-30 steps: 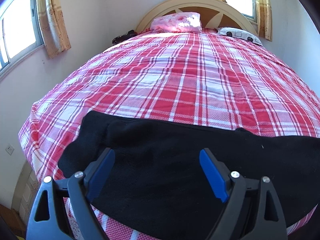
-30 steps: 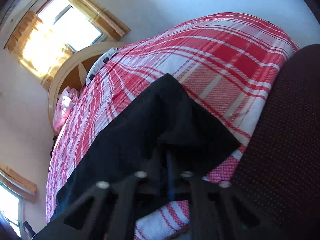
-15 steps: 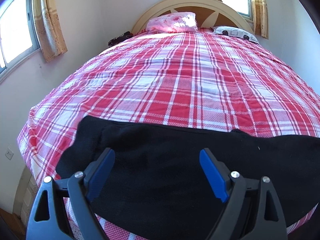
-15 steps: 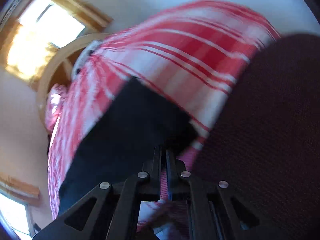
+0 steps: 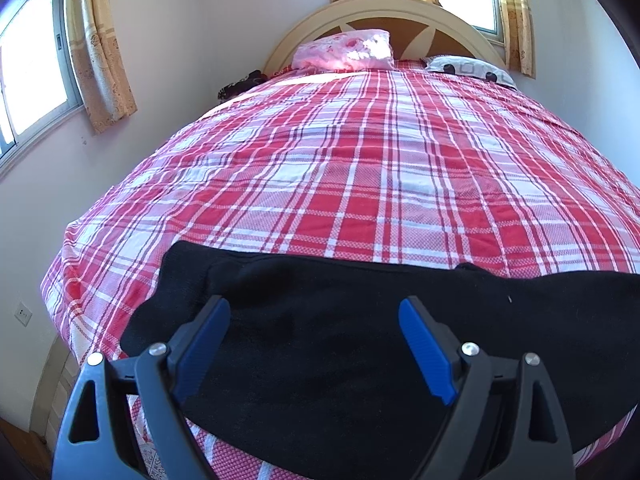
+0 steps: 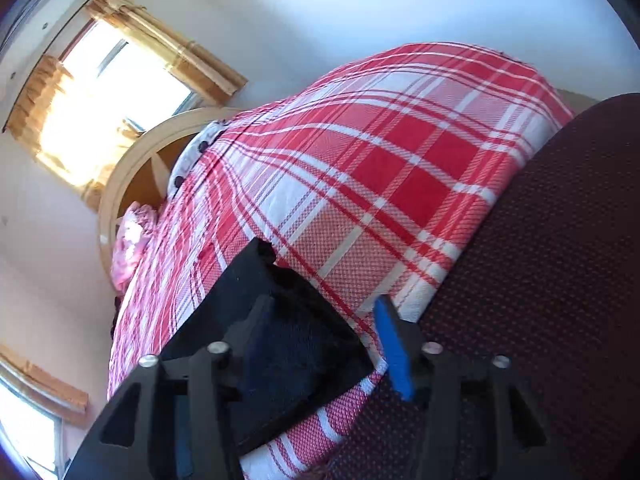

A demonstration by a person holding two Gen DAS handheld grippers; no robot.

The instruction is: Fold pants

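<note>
Change: right hand-held gripper has let go of the pants, jaws now apart.
Left hand-held gripper: spread, empty, over pants.
Pants: flat on bed.

The left gripper is showing two black plastic arms with triangular cut-outs, each arm carrying a pair of silver screw heads. Its fingers are wearing ribbed blue pads on their inner faces. The right gripper is showing the same black frame, silver screws and a blue pad, its other pad sitting in shadow.
</note>
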